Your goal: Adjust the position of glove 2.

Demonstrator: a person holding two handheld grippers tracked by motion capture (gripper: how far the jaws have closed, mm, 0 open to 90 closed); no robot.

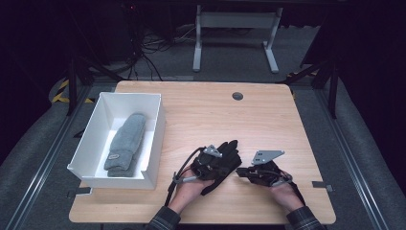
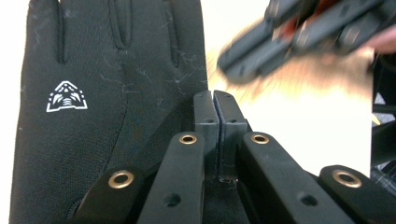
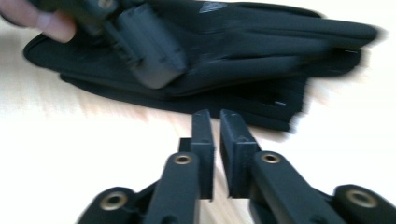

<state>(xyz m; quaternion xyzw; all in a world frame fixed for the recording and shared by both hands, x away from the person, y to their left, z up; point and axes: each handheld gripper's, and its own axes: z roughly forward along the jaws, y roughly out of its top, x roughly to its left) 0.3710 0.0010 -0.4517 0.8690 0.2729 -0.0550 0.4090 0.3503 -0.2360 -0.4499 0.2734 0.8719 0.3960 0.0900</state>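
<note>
A wooden table (image 1: 268,120) seen from above; a pair of black gloves (image 1: 224,160) lies near its front edge, fingers pointing away from the person; the left gripper (image 1: 210,165) rests on the gloves, jaws pressed shut with nothing visibly between them; the right gripper (image 1: 246,172) sits just to the gloves' right, jaws a narrow slit apart and empty, pointing left at the gloves' long side; the left hand is nearer; a white box (image 1: 155,139) holding grey gloves (image 1: 125,143) stands well apart to the left; nothing blocks the way.
</note>
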